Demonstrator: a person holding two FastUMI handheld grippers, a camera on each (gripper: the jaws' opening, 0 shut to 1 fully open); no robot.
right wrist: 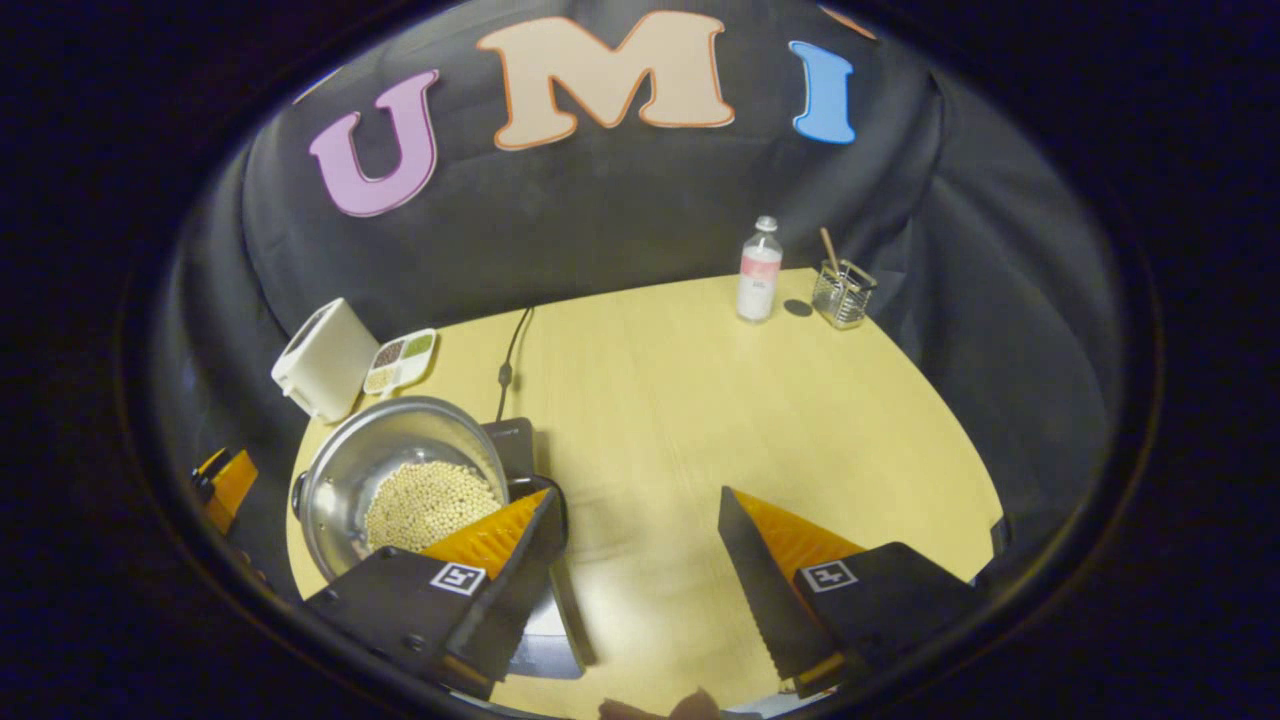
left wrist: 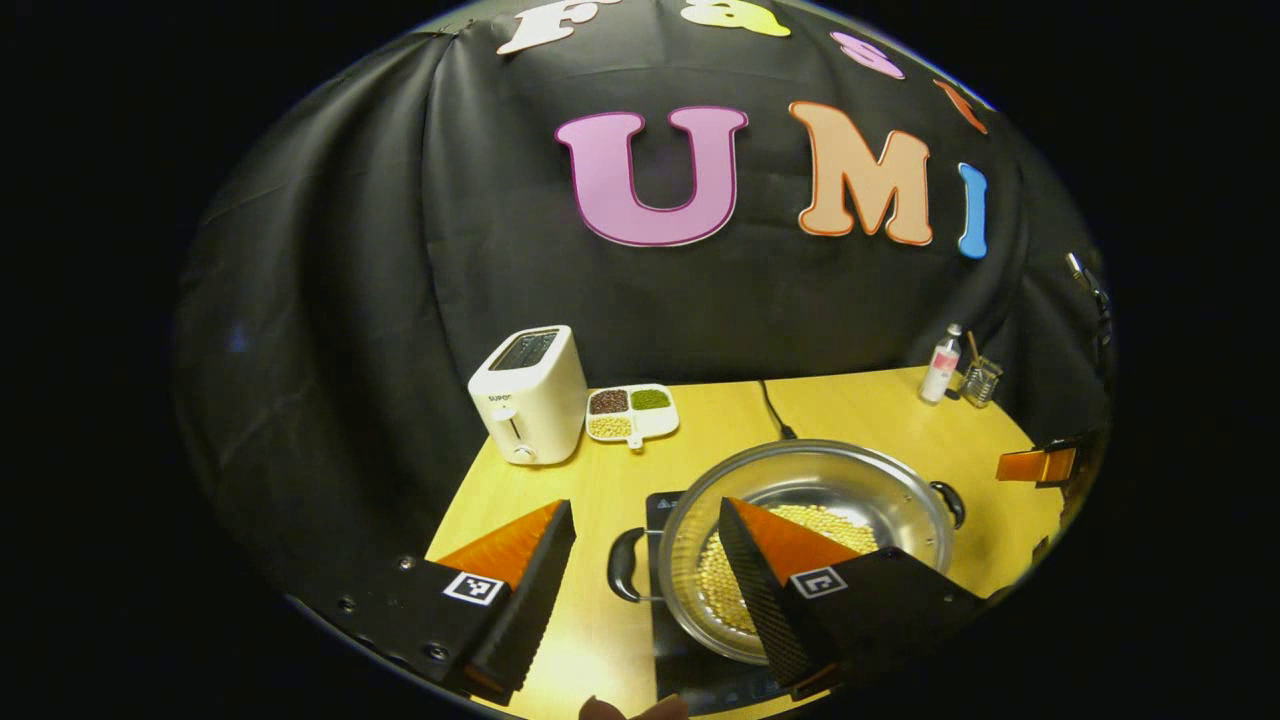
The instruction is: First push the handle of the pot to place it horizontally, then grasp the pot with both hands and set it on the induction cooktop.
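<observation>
Fingers of left gripper (left wrist: 645, 580) standing spread, released, straddling pot's near handle (left wrist: 626, 565). Right gripper (right wrist: 640, 560) gaping too, gripping nothing, beside pot (right wrist: 400, 480). Pot (left wrist: 805, 540), holding beans, sitting on induction cooktop (left wrist: 665, 505), so placement judged done. Left gripper view catching far handle (left wrist: 950, 500); right gripper view revealing bottle (right wrist: 759, 270), glass holder (right wrist: 843, 293) at table's (right wrist: 700, 420) back.

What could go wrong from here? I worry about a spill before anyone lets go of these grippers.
1. The pot holds loose beans; a bump from the open left gripper, which has one finger over the bowl, could scatter them.
2. The pot seems to overhang the induction cooktop, so it may sit unevenly.
3. The open right gripper has a finger near the pot handle and could catch it.
</observation>
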